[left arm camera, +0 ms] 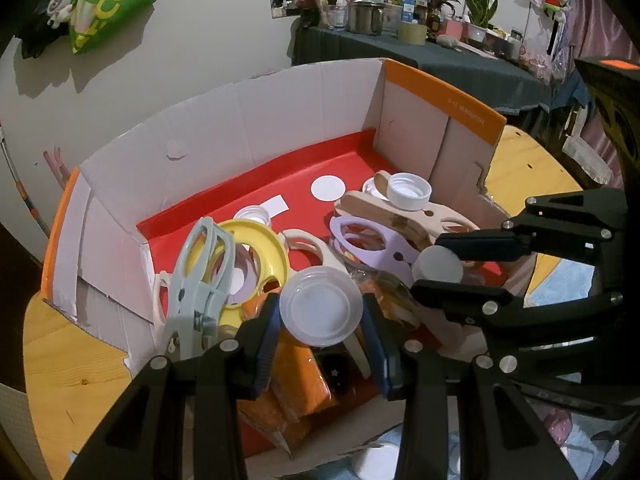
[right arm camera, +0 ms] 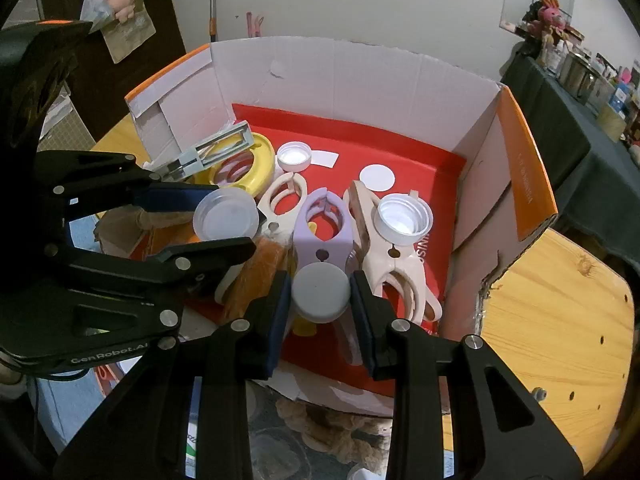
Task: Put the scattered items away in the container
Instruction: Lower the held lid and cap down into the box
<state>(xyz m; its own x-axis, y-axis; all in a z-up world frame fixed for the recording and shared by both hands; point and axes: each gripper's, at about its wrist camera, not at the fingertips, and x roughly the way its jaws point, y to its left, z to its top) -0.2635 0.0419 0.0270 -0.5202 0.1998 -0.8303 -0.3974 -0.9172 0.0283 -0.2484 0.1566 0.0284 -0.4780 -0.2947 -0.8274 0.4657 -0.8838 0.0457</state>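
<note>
over the cardboard box (left arm camera: pixel 304 92), left gripper (left arm camera: pixel 320 340) gripping clear lid (left arm camera: pixel 322 306), right gripper (right arm camera: pixel 320 312) gripping grey cap (right arm camera: pixel 320 292)

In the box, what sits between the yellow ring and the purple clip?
A cream clip lies between the yellow ring and the purple clip, clearest in the right wrist view.

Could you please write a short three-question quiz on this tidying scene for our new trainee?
1. True or false: both grippers hold a cap over the box.
2. Which gripper holds the clear, open-side-up cap? A left, B right.
3. What colour is the box floor?

Key:
1. True: the left gripper grips the clear cap and the right gripper grips the grey cap.
2. A.
3. Red.
</note>
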